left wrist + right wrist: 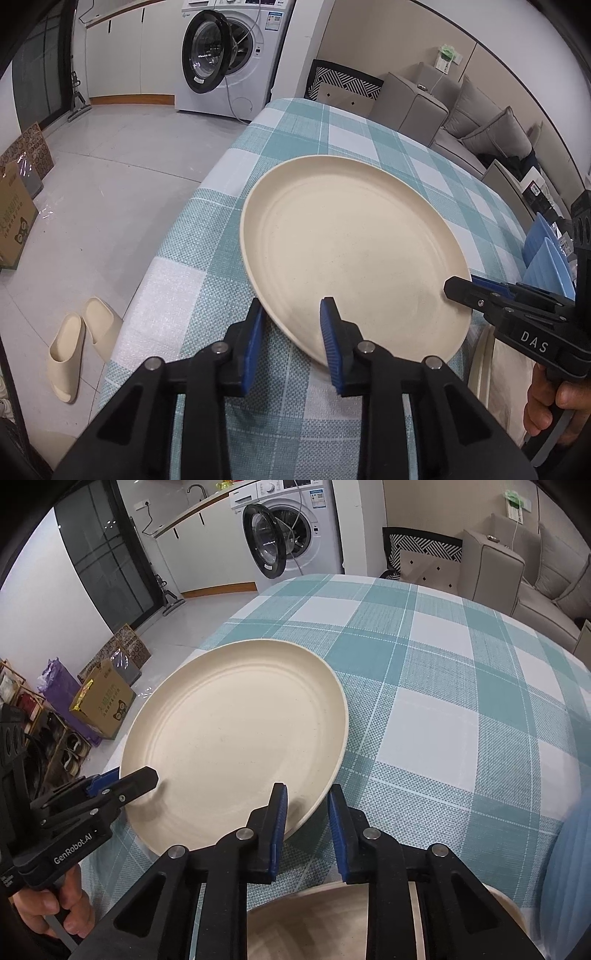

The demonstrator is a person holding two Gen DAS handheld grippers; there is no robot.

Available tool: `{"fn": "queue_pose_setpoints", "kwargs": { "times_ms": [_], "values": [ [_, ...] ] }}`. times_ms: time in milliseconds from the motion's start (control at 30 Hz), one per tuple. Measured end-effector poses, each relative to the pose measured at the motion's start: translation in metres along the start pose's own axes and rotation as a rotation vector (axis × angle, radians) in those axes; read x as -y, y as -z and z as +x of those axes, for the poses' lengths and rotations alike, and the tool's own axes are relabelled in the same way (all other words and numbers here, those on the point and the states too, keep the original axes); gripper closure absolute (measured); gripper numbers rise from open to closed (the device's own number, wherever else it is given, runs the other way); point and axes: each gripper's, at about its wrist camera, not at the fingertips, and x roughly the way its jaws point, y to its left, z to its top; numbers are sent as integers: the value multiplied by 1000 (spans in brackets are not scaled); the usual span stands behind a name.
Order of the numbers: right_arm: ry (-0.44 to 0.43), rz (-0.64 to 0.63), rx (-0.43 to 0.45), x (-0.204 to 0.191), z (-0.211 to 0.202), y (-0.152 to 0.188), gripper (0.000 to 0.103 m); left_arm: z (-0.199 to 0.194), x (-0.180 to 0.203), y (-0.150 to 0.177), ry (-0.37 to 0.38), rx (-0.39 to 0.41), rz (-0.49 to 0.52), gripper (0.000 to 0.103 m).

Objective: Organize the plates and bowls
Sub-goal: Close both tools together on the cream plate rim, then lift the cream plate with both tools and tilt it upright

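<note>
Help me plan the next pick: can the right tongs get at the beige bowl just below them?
Probably not yet: the right tongs are clamped on the cream plate rim. The bowl lies close beneath, uncovered.

Plate [354, 254]: over the counter [295, 122], tilted, near its left edge.
Left gripper [291, 343]: at the plate's near rim.
Right gripper [306, 827]: at the plate's near-right rim.
Bowl [332, 926]: under the right gripper.
Slippers [81, 347]: on the floor, left of the counter.
Washing machine [229, 55]: behind the counter.
</note>
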Motion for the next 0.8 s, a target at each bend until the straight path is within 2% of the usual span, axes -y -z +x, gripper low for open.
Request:
{"fn": "queue_pose_setpoints", "kwargs": {
  "times_ms": [800],
  "values": [
    [15, -11, 76, -1, -29, 1, 80, -25, 16, -2, -6, 63, 38, 75]
  ]
}}
